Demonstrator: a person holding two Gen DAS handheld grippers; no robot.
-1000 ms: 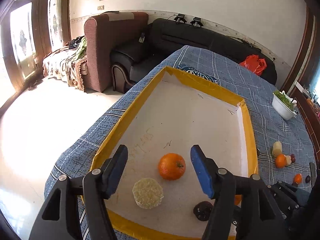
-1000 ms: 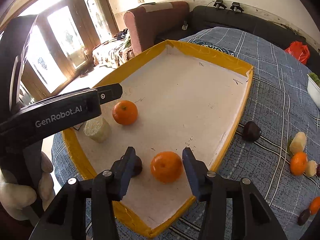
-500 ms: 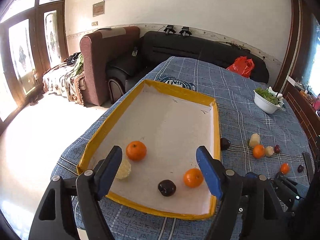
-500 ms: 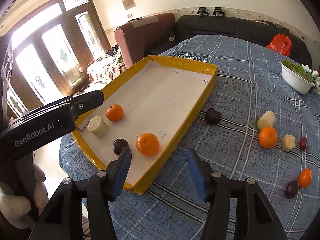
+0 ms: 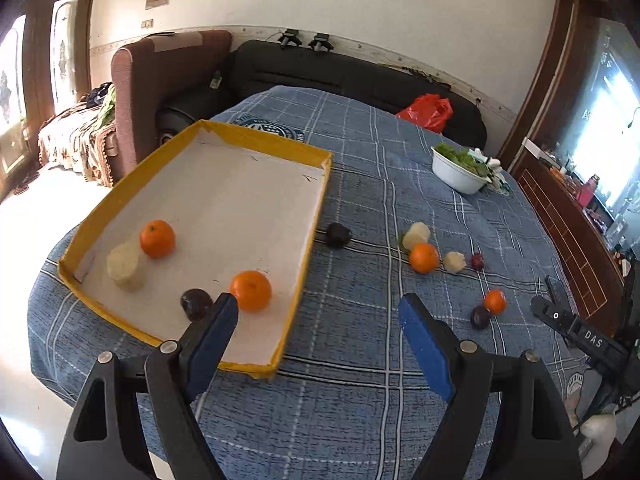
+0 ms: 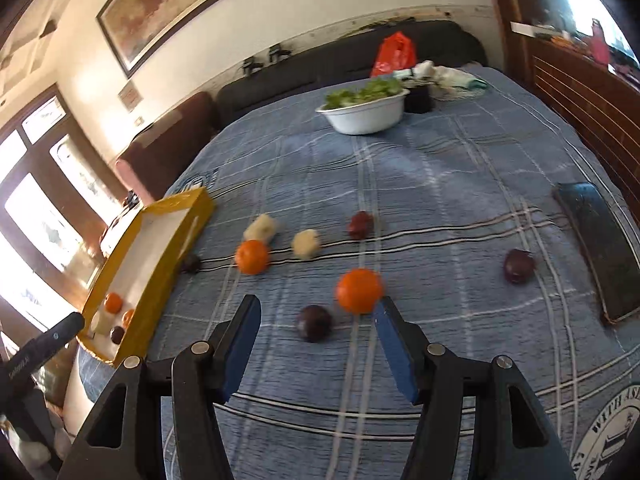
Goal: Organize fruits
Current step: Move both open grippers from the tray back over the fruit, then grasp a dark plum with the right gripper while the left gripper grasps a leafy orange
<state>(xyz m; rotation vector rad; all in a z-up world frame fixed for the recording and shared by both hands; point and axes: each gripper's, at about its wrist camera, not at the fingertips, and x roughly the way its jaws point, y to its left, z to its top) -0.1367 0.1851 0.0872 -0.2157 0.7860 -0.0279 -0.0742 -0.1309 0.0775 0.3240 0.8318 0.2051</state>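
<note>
Four fruits lie in the tray [image 5: 308, 248]; more lie right on the cloth. The left gripper [image 5: 318, 320] is opening, empty; the right gripper [image 6: 316, 332] stands apart, empty, near a plum [image 6: 315, 323]. Likely soft, rolls: grip its middle.

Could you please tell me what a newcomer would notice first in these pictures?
Probably the yellow-rimmed tray on the blue plaid cloth, with two oranges, a pale fruit piece and a dark plum inside. Right of it, more fruit lies scattered on the cloth, and a white bowl of greens sits farther back.
</note>
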